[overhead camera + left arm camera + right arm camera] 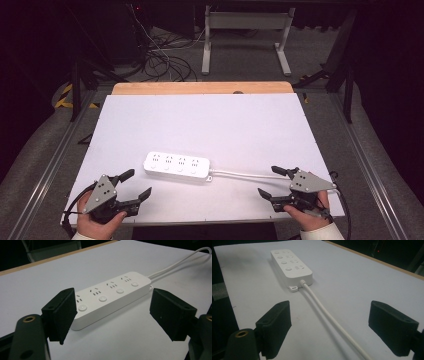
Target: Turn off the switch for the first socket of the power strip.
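Between left gripper [135, 184] jaws, just ahead: white power strip [177, 165] flat on white surface [210, 125], jaws wide, nothing held. Right gripper [272, 181] also wide open, strip's cord [240, 173] running between its jaws, not touching.

A white table [200, 120] with a wooden far edge holds a white power strip [177, 165] near the front. Its cable [245, 174] runs right. A left gripper [135, 185] and a right gripper [268, 181], each held in a hand, rest at the front corners, jaws apart.
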